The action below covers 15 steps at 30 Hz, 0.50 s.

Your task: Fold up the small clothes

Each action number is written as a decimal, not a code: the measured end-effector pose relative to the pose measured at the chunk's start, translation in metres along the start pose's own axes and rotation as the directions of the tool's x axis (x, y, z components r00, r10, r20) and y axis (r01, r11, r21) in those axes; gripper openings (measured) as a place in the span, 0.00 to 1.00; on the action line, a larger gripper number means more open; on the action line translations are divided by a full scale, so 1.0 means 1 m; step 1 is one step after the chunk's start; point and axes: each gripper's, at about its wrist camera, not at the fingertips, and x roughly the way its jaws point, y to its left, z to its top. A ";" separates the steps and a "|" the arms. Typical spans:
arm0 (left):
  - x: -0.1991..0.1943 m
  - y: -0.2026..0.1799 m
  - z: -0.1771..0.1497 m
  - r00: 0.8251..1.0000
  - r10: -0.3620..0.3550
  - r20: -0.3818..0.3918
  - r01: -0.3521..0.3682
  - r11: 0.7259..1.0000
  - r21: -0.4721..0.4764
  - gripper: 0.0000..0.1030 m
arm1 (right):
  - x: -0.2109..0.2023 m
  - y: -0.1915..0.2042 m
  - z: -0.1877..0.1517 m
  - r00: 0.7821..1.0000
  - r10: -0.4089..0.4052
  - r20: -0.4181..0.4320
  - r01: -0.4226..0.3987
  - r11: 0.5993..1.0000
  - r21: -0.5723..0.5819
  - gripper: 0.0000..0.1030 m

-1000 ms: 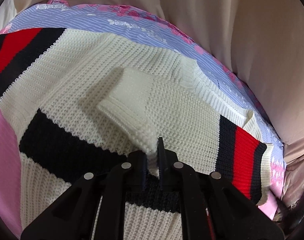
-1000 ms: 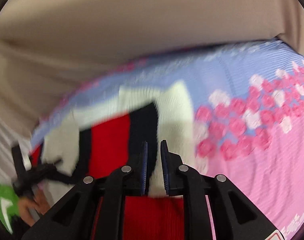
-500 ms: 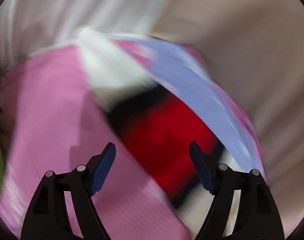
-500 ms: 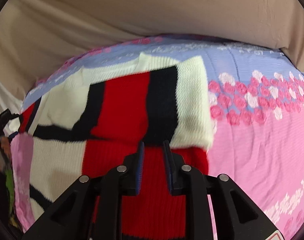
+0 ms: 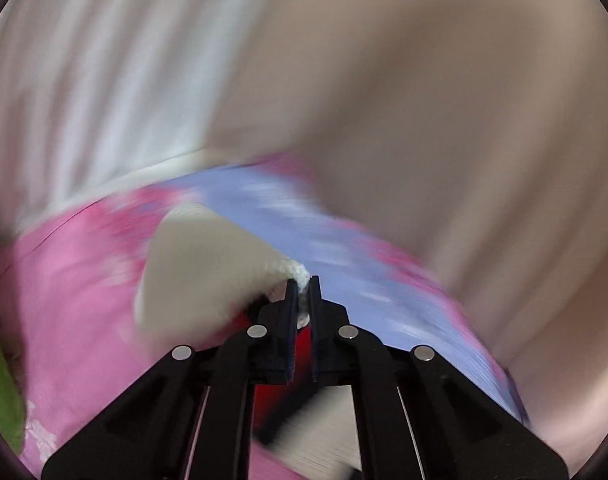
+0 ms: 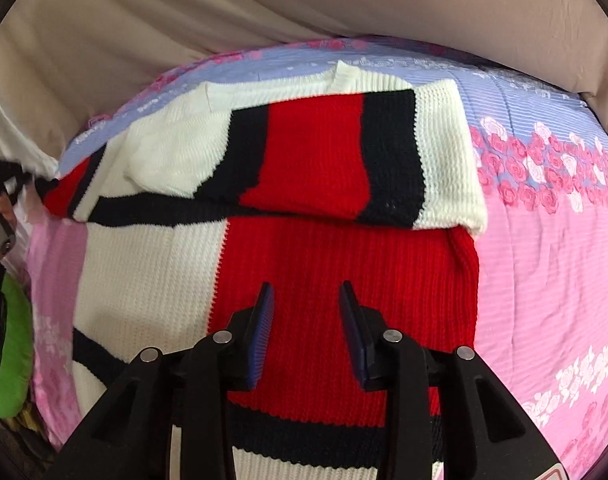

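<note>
A knit sweater in white, red and black blocks lies on the bed, one sleeve folded across its body. My right gripper is open and empty just above the red panel. My left gripper is shut on a white knit edge of the sweater and holds it lifted; that view is motion-blurred. The left gripper shows small at the far left of the right wrist view, at the sweater's left corner.
The bed cover is pink and lilac with rose print. A beige curtain hangs behind the bed. A green item lies at the bed's left edge.
My left gripper let go of the white cuff, opened, swung left and has now shut on another white edge. My right gripper laid the sleeve down, released it and opened.
</note>
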 end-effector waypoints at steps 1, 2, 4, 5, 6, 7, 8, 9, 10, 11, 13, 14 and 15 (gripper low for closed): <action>-0.015 -0.042 -0.014 0.997 -0.081 -0.005 0.081 0.993 0.085 0.04 | -0.001 -0.002 0.001 1.000 0.002 0.005 -0.002 1.000 0.007 0.33; -0.028 -0.076 -0.032 0.989 -0.149 -0.024 0.151 0.976 0.154 0.04 | -0.001 -0.004 0.002 1.000 0.006 0.010 -0.006 1.000 0.016 0.33; -0.038 -0.136 -0.081 0.956 -0.271 -0.115 0.292 0.927 0.237 0.05 | -0.003 -0.010 0.003 1.000 0.015 0.022 -0.016 0.999 0.038 0.33; -0.035 -0.160 -0.109 0.937 -0.299 -0.179 0.338 0.904 0.263 0.08 | -0.003 -0.015 0.003 0.999 0.018 0.027 -0.019 0.998 0.053 0.33; -0.029 -0.182 -0.145 0.919 -0.303 -0.254 0.370 0.885 0.284 0.09 | -0.004 -0.019 0.003 0.999 0.019 0.033 -0.021 0.998 0.064 0.33; -0.020 -0.197 -0.183 0.898 -0.290 -0.332 0.389 0.875 0.289 0.10 | -0.004 -0.023 0.002 0.999 0.016 0.037 -0.019 0.997 0.073 0.33; -0.012 -0.203 -0.207 0.880 -0.278 -0.385 0.399 0.872 0.283 0.11 | -0.004 -0.028 0.001 0.999 0.012 0.041 -0.015 0.996 0.083 0.33; 0.000 -0.206 -0.240 0.855 -0.240 -0.460 0.391 0.881 0.267 0.18 | -0.004 -0.034 0.000 0.999 0.007 0.041 -0.011 0.995 0.094 0.33; 0.005 -0.204 -0.258 0.840 -0.212 -0.500 0.375 0.892 0.251 0.26 | -0.004 -0.039 -0.002 0.999 0.003 0.040 -0.007 0.995 0.103 0.33; 0.007 -0.198 -0.272 0.831 -0.186 -0.525 0.348 0.910 0.228 0.30 | -0.004 -0.044 -0.003 0.999 -0.002 0.037 -0.002 0.994 0.112 0.34; 0.008 -0.175 -0.273 0.840 -0.178 -0.512 0.302 0.938 0.169 0.46 | -0.006 -0.055 -0.004 0.999 -0.008 0.032 0.004 0.992 0.127 0.36; 0.007 -0.161 -0.267 0.848 -0.184 -0.497 0.284 0.949 0.134 0.52 | -0.007 -0.058 -0.004 0.999 -0.006 0.034 0.002 0.991 0.132 0.38; 0.007 -0.147 -0.255 0.866 -0.177 -0.467 0.246 0.965 0.091 0.60 | -0.008 -0.059 -0.001 0.999 0.000 0.039 -0.005 0.992 0.130 0.39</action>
